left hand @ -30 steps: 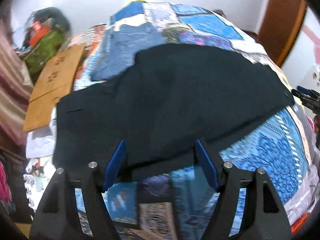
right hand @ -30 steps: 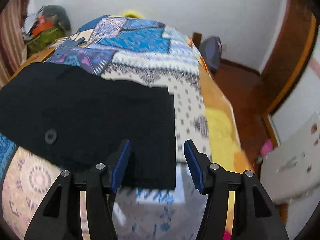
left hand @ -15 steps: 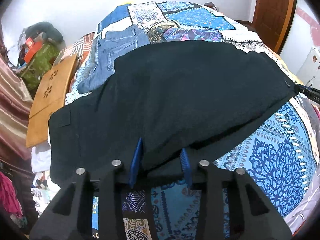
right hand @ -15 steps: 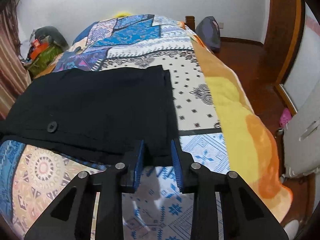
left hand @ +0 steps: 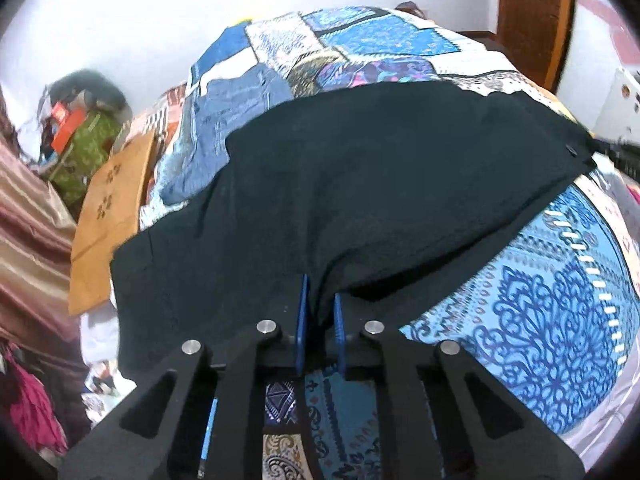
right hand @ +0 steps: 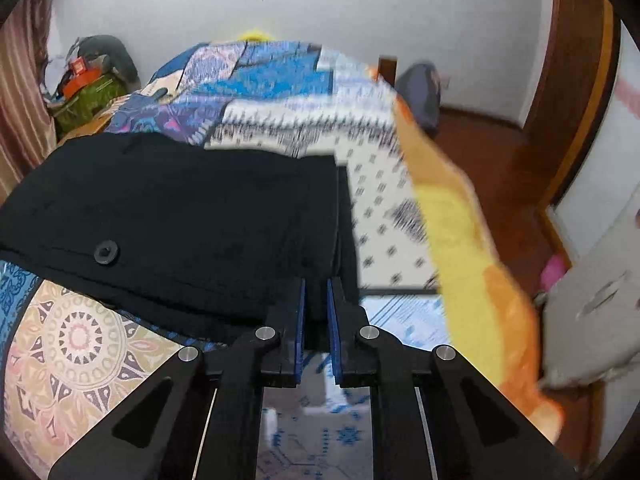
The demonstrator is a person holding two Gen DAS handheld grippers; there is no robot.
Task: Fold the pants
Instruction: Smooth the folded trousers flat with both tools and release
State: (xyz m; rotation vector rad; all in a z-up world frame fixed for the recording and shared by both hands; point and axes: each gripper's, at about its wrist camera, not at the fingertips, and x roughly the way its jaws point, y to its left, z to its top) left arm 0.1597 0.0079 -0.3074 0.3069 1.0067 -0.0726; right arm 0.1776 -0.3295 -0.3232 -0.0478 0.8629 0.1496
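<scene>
Black pants [left hand: 360, 184] lie spread across a patchwork bedspread [left hand: 560, 292]. My left gripper [left hand: 320, 300] is shut on the pants' near edge, and the cloth bunches up between its blue pads. In the right wrist view the same pants [right hand: 180, 216] show a black button [right hand: 106, 252] near their left edge. My right gripper [right hand: 316, 292] is shut on the near right corner of the pants. The right gripper's tip shows at the far right of the left wrist view [left hand: 618, 156].
Blue jeans [left hand: 232, 108] lie on the bed beyond the black pants. A cardboard piece [left hand: 112, 208] and a cluttered green bag [left hand: 84, 140] are at the left. An orange-yellow blanket [right hand: 460, 216] hangs off the bed's right side above a wooden floor [right hand: 492, 152].
Both grippers went from wide open to shut on the pants' near edge. The left gripper has lifted the cloth a little, so it now bunches.
</scene>
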